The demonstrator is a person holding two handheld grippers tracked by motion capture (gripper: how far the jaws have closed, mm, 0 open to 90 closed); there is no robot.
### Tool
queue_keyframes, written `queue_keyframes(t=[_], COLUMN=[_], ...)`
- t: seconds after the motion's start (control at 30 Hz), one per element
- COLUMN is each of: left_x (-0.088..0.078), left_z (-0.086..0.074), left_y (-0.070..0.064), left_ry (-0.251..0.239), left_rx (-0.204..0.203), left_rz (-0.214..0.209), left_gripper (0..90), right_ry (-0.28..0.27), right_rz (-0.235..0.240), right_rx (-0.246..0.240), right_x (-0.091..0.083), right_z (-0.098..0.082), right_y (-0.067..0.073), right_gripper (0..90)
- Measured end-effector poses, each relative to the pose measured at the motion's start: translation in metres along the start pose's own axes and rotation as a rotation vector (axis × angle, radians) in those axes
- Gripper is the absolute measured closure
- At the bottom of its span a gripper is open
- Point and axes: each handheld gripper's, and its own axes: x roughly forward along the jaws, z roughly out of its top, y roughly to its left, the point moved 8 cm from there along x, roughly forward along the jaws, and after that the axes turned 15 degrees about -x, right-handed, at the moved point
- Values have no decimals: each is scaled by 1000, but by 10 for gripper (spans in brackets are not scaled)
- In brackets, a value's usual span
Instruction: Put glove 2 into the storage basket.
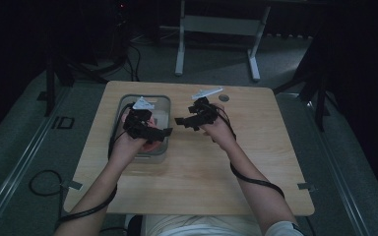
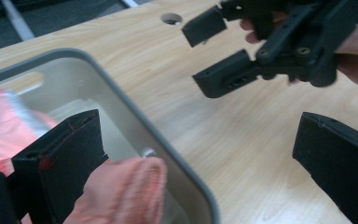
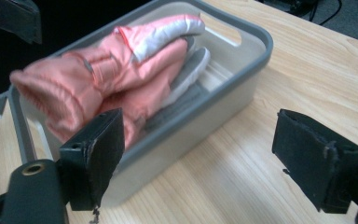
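Pink gloves (image 3: 121,70) lie piled in the grey bin (image 3: 242,65), a cuff overhanging its rim, so both empty, wide-open grippers, left (image 1: 158,132) and right (image 1: 186,122), risk dragging them out.

On the table (image 1: 256,162), toward its far left corner: a bin (image 3: 242,70), 1 long side along the table's left edge. In the bin: 2 gloves (image 3: 121,70), stacked, cuffs at the near end. Left gripper (image 1: 165,132) above the bin's right rim; right gripper (image 1: 181,121) just right of it, over bare tabletop.
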Motion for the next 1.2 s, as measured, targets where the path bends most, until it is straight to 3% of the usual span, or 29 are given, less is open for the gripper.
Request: queue_keyframes(t=[0.13, 0.77, 1.0, 1.07, 1.2], left_x=[10, 41, 51, 57, 64], left_z=[-9, -35, -51, -62, -71], left_y=[-18, -62, -78, -87, -94], left_ry=[38, 84, 109, 133, 142], left_rx=[56, 149, 178, 218, 229], left_rz=[-38, -120, -138, -146, -167], left_gripper=[15, 15, 15, 14, 14], right_ry=[1, 15, 14, 17, 32], right_rz=[-8, -7, -17, -25, -34], right_rx=[-2, -24, -29, -37, -41], right_x=[-8, -19, -23, -24, -25], right_z=[-13, -64, -79, -88, -100], right_y=[-3, -3, -3, -4, -4], right_gripper=[166, 172, 172, 172, 171])
